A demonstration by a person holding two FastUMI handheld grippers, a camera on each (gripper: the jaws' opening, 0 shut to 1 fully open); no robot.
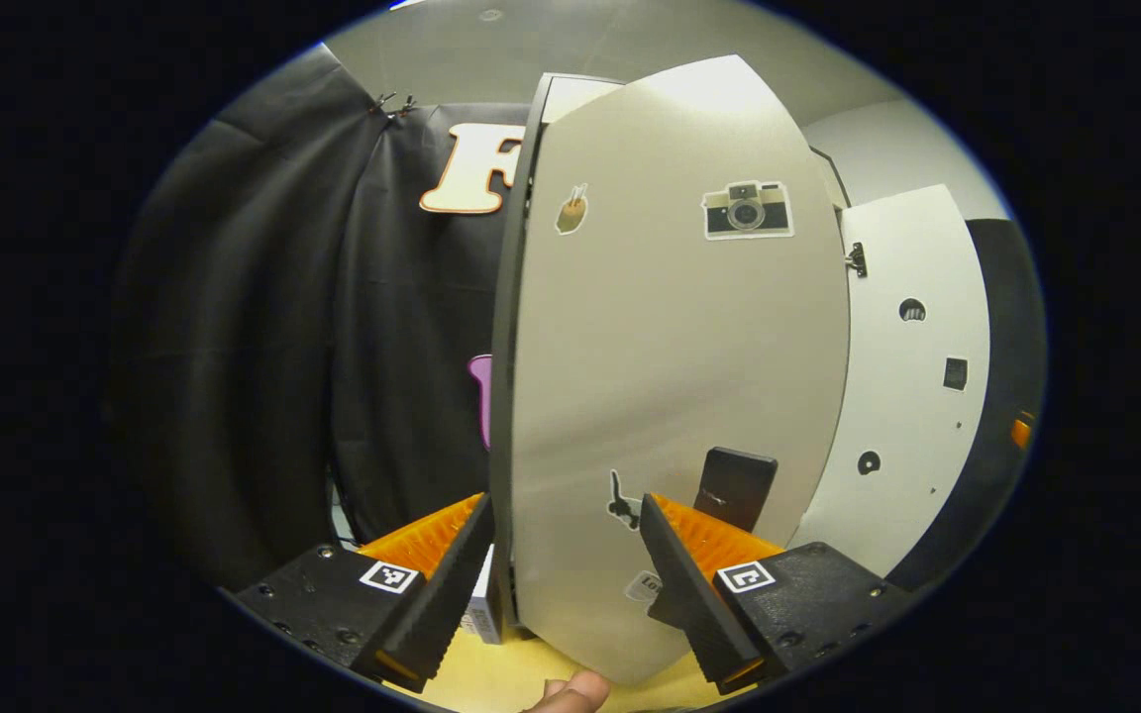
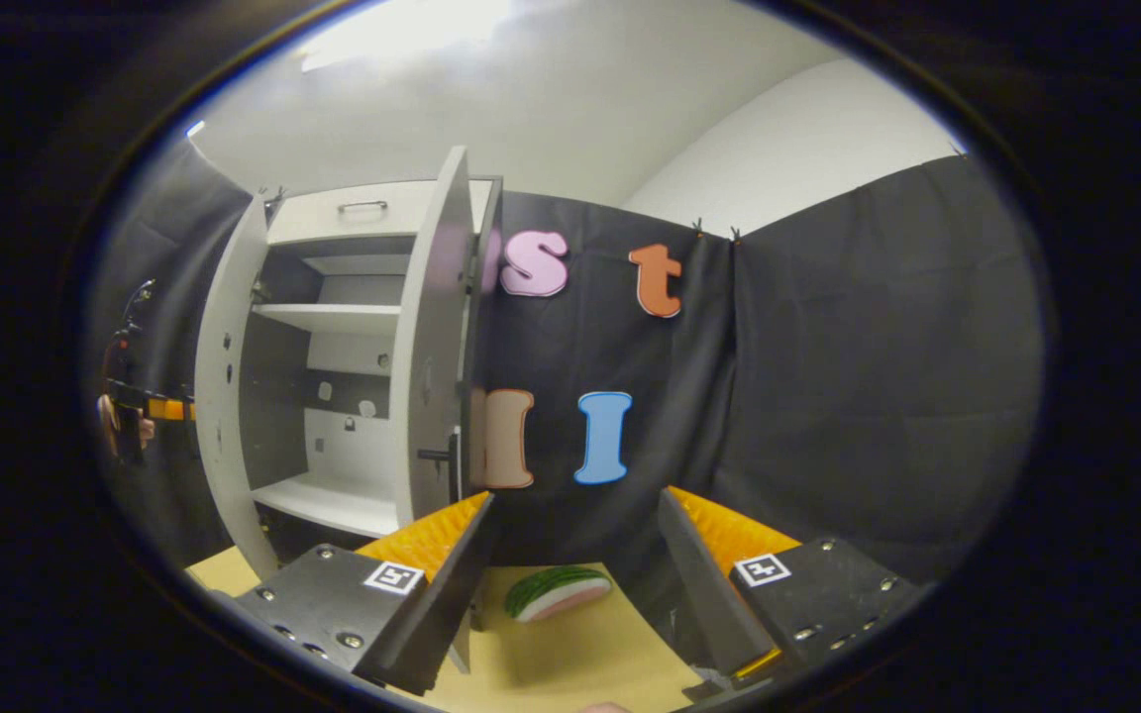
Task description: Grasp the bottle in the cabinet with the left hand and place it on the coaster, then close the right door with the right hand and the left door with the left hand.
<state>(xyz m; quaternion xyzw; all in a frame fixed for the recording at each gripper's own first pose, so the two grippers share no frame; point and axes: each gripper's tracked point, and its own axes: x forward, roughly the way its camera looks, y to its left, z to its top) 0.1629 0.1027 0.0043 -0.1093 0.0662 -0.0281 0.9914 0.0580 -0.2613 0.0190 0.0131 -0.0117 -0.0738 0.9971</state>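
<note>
walls: black cloth [image 2: 828,376] hung by clips, white wall [image 2: 808,139] above | ceiling: white, with bright light glare [image 2: 402,30] | furniture: wooden tabletop [image 2: 580,654], light yellow

I see the cabinet [image 2: 333,327] as white, its shelves white too, with a darker grey band across the back wall between them. The door [image 1: 670,396] close in front of me is pale grey-beige with a dark edge, and on it sit a camera sticker [image 1: 747,210] in cream and black, a small brown sticker [image 1: 571,210] left of that, and a black handle [image 1: 735,487] lower down. Right of the cabinet, on the pale yellow-wood table [image 2: 580,659], lies a watermelon slice [image 2: 559,592]: striped green rind, white band, pink flesh.
</note>
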